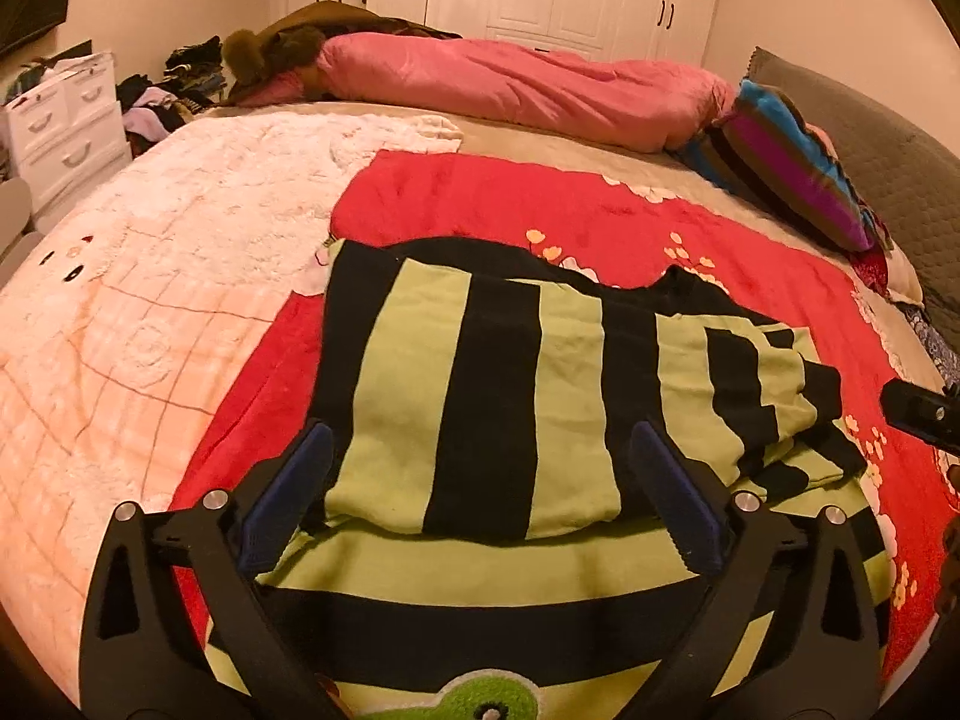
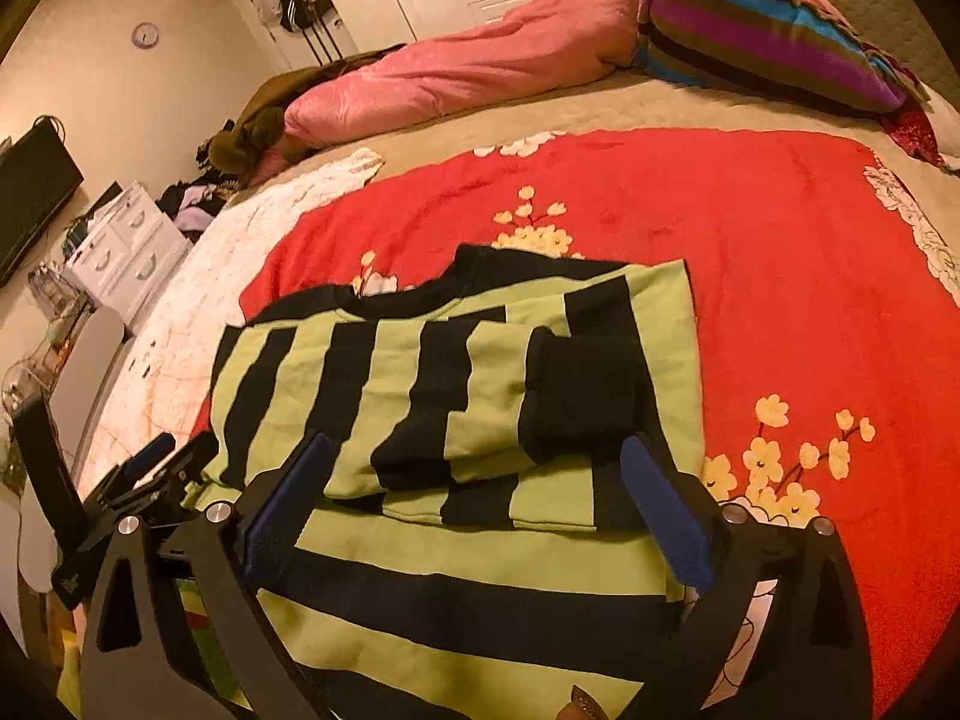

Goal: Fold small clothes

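A small green-and-black striped sweater [image 1: 480, 396] lies on the red flowered blanket [image 1: 540, 204], its sleeves folded in over the body. It also shows in the right wrist view [image 2: 420, 396], with a black cuff [image 2: 579, 396] on top. My left gripper [image 1: 480, 450] is open, its blue pads [image 1: 300, 480] spread over the sweater's near left part. My right gripper [image 2: 480, 462] is open over the near right part, pads [image 2: 666, 510] wide apart. Neither holds cloth. Each gripper shows at the edge of the other's view: the right one [image 1: 924, 414], the left one [image 2: 144, 468].
A white fluffy blanket [image 1: 150, 276] lies left of the red one. A pink duvet [image 1: 510, 90] and a striped pillow [image 1: 798, 168] lie at the bed's far side. White drawers [image 1: 60, 120] and a clothes pile [image 1: 162, 102] stand left of the bed.
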Motion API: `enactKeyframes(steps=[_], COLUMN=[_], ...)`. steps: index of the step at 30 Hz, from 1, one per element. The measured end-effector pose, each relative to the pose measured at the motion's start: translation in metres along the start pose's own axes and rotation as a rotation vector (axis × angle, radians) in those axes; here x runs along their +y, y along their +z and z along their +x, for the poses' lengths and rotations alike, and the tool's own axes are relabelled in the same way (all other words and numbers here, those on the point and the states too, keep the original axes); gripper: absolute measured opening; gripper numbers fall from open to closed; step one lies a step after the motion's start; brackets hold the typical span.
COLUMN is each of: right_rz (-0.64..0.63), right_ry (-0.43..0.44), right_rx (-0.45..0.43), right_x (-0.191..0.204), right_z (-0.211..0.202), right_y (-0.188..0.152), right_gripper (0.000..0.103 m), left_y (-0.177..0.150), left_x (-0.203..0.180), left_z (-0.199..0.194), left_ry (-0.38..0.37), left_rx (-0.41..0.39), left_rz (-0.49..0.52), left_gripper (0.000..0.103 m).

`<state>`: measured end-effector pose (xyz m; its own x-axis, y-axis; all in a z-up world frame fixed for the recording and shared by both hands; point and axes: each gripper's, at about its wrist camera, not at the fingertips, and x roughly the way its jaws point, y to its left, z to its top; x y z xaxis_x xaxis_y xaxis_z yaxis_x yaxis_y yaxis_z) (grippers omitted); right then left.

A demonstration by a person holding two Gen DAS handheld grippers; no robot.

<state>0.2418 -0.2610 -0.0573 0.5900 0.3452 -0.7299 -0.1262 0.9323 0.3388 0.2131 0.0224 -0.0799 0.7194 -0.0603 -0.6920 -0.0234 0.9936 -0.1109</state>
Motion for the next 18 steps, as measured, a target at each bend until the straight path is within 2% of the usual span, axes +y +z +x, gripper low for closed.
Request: enactKeyframes(steps=[9, 18], right_rz=[-0.013, -0.027], right_ry=[0.003, 0.015], right_rx=[-0.009, -0.011], right_x=[0.007, 0.011], right_z=[-0.01, -0.023], right_y=[0.0, -0.004], right_gripper=[0.098, 0.098], left_y=[0.003, -0.001], left_x=[0.002, 0.006], left_z=[-0.013, -0.022], left_ry=[0.031, 0.053], left_rx=[-0.047, -0.057], left_rz=[0.003, -0.014], left_gripper=[0.093, 0.093])
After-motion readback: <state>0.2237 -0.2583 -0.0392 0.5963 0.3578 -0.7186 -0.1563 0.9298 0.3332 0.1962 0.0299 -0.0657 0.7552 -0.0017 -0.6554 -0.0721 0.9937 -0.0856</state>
